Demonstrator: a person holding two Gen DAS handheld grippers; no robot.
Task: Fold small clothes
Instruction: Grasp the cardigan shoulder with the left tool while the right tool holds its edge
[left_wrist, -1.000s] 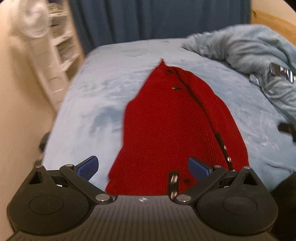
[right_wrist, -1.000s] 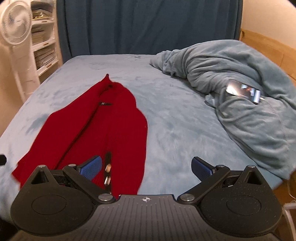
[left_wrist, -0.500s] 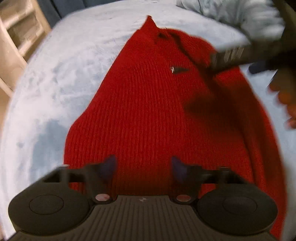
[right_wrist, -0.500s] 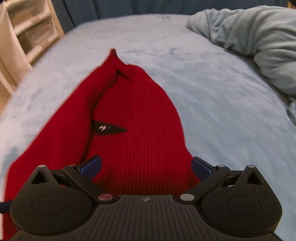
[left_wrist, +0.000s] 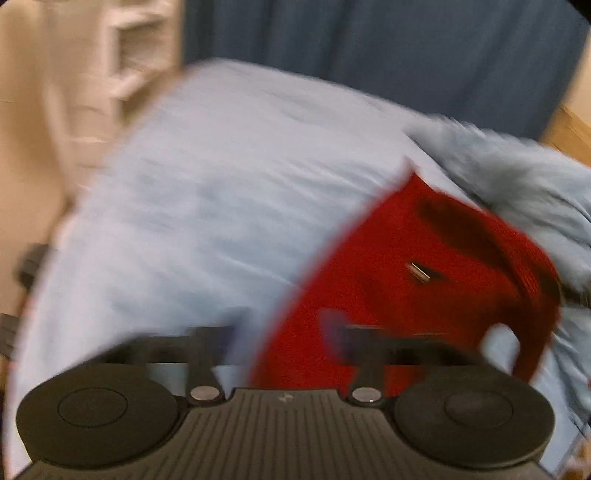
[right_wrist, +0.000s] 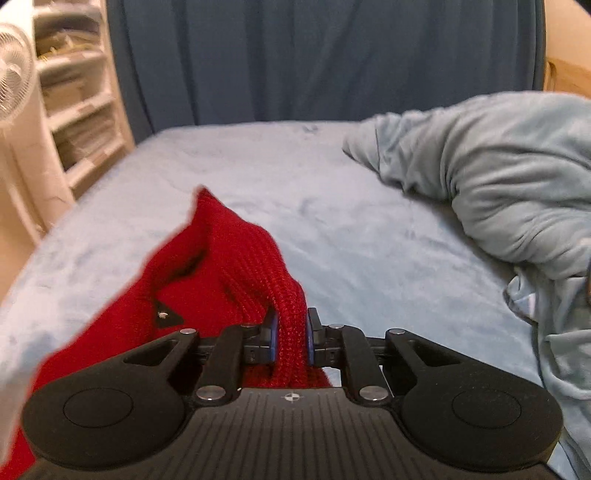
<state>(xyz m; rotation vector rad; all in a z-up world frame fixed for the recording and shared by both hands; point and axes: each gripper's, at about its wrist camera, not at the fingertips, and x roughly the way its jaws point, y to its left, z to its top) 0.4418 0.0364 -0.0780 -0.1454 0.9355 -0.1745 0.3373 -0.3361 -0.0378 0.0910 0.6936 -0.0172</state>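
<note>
Blur is smearing the left wrist view: the left gripper (left_wrist: 280, 332) is hanging over the bed (left_wrist: 207, 192), with the red knit garment (left_wrist: 424, 280) ahead to its right, and I cannot tell its jaw state. In the right wrist view, the right gripper (right_wrist: 290, 338) is pinching a fold of the garment (right_wrist: 229, 266), lifting it off the bed (right_wrist: 362, 236), the blanket (right_wrist: 498, 177) lying to its right.

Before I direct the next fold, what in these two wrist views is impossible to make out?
- Left gripper: left wrist view, motion blur; open or shut unclear.
- Red knitted cardigan: lower part hidden behind the right gripper, which is shut on a bunched fold.
- Crumpled grey-blue blanket: cut by the right edge.
</note>
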